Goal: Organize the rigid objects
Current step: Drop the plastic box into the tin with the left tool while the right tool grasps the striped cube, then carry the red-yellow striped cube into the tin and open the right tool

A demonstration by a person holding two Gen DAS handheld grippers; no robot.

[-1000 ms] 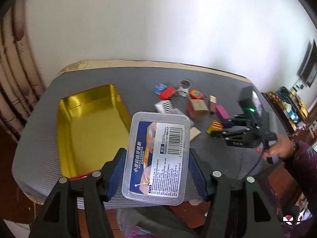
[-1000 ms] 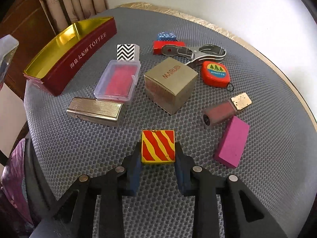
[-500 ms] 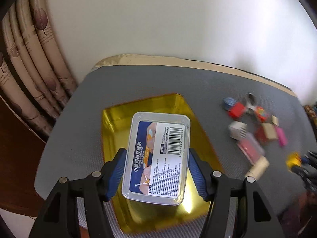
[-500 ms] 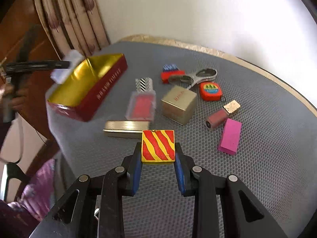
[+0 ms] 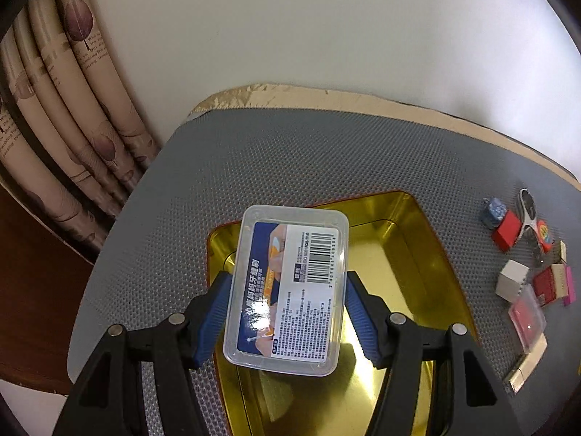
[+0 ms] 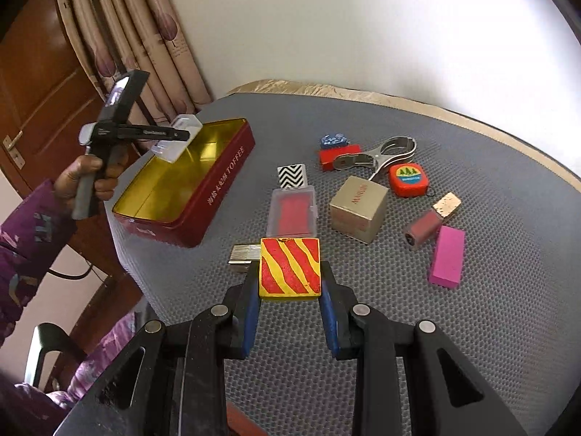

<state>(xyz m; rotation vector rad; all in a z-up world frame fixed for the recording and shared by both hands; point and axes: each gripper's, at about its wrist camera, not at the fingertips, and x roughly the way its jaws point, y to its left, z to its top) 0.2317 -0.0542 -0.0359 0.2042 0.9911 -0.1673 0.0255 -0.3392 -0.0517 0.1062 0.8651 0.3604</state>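
Clear plastic box [image 5: 287, 287], mid-frame, hangs over the gold-lined tin [image 5: 406, 254], our left gripper [image 5: 285, 312] clamped on its long sides. It looks light, stiff and slick, so we'd grip mid-wall. Our right gripper [image 6: 290, 309] pinches the striped block [image 6: 289, 268], centre frame.

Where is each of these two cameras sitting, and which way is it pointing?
Left wrist: rides on the left gripper, looking down along its fingers at the clear plastic box they clamp above the gold-lined tin; only the gripper's own fingers show.
Right wrist: rides on the right gripper, facing across the grey mat over the clamped red-and-yellow striped block; the person's left hand shows.
Shared: tin, plastic box, mat, and the loose items such as the pink block.
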